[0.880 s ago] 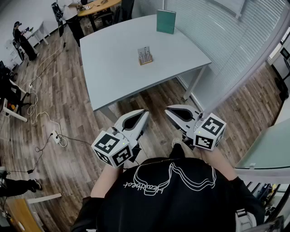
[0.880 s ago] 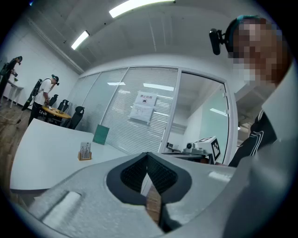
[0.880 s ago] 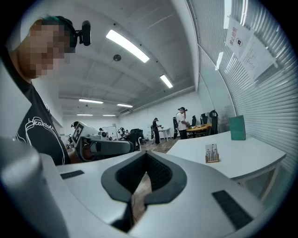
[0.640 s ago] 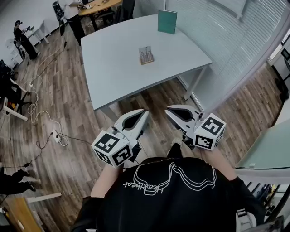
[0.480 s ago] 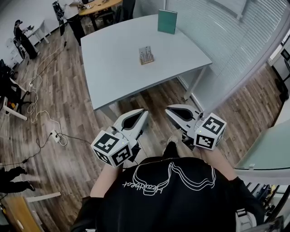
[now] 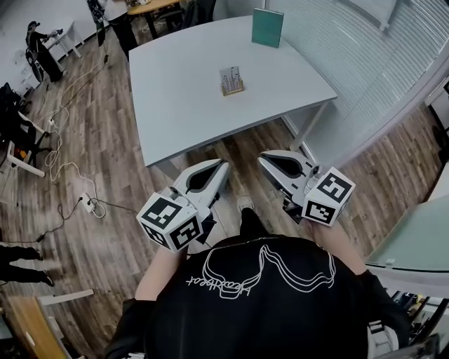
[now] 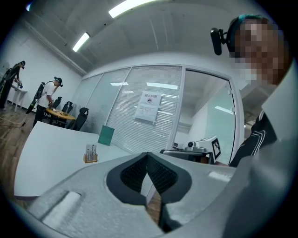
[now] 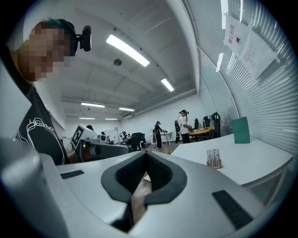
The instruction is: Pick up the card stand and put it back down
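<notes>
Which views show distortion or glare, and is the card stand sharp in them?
Head view: wide-angle bending curves the table edges; the card stand is small but sharp. Left gripper view: strong fisheye, dark corners, bright ceiling lights. Right gripper view: same fisheye, card stand tiny yet clear.

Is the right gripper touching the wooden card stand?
Apart: head view shows right gripper over wood floor, wooden card stand far off on the white table.

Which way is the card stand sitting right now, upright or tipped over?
Upright. The card stand rests flat on its wooden base on the white table, its cards pointing straight up.
</notes>
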`<state>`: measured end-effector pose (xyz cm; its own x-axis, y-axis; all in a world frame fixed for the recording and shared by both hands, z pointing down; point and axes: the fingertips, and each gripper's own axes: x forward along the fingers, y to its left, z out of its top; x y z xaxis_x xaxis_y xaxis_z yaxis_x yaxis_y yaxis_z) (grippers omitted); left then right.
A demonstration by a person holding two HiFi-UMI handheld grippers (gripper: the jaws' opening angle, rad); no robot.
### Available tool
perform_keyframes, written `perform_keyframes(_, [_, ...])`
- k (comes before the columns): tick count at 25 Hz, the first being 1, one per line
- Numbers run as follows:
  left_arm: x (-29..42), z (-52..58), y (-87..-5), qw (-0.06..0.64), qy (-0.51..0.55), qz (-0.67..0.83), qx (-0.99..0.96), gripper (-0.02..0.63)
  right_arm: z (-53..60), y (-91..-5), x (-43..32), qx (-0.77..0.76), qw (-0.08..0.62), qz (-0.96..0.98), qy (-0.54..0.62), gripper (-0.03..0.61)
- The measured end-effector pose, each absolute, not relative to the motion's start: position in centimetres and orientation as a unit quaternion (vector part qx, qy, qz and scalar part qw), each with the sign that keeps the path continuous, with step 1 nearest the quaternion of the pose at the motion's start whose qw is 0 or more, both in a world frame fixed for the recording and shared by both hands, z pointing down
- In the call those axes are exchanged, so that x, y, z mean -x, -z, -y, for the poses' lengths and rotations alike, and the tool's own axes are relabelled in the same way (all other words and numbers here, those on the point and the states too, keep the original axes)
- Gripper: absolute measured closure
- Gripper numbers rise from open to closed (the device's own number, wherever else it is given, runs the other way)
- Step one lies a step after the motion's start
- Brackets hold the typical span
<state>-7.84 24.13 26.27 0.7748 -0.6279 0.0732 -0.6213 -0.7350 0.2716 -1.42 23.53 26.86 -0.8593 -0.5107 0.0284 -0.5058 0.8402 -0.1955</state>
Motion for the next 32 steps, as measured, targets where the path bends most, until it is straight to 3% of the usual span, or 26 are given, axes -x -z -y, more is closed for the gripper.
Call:
perform_keyframes(19, [5.6,-2.3,-32.1,0.200,-0.020,0.371,-0.907,0.600,-1.2,-31.7,-1.8,0.264,-0.002,-0.952,0.156,0.569])
perform_keyframes(32, [6.9,4.3,-35.2,0.207,-0.047,0.416,-0.884,0.600,6.3,-34.0,-3.3,0.265,-0.043,-0.951,0.152,0.551])
